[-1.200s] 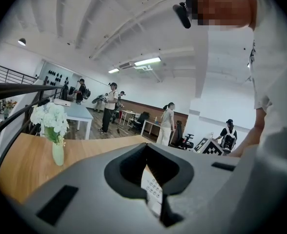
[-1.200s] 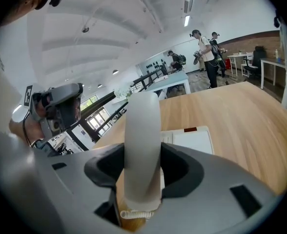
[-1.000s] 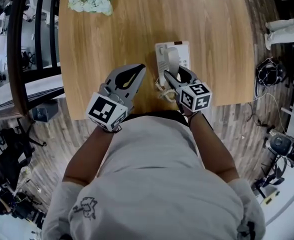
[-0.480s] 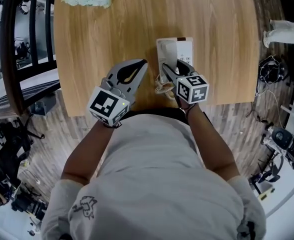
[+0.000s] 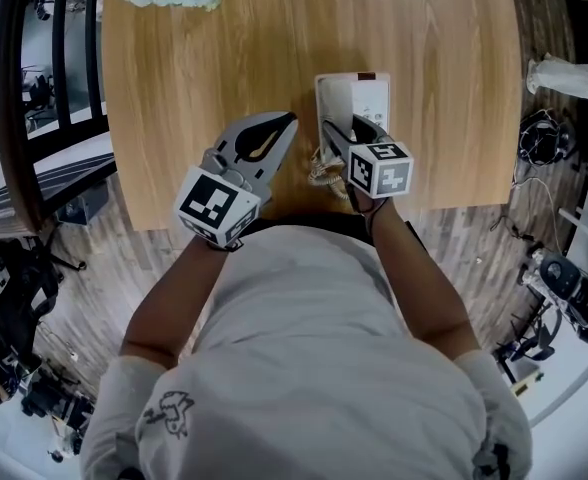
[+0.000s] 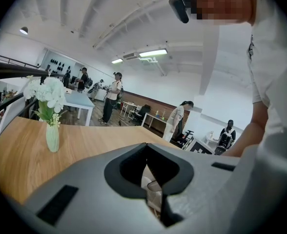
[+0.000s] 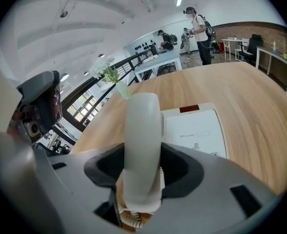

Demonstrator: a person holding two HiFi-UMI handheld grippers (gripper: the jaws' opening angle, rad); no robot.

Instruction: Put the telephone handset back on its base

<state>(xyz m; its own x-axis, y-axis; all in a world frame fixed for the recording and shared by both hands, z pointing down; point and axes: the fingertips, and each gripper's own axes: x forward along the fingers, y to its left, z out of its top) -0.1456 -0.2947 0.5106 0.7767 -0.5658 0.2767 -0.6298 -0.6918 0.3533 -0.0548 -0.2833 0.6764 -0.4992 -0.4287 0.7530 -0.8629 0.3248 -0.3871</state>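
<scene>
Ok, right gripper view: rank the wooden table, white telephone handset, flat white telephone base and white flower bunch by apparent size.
1. wooden table
2. white telephone handset, though nearness inflates it
3. flat white telephone base
4. white flower bunch

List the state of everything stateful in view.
handset, clamped in right tool over base; seating unclear
right tool, shut on handset
left tool, shut, empty
base, flat on table
flower vase, upright
cord, coiled

Head camera steeply down over table (image 5: 174,88); gripper cameras low, close across it; shared, seemingly, the vase (image 6: 52,136).
</scene>
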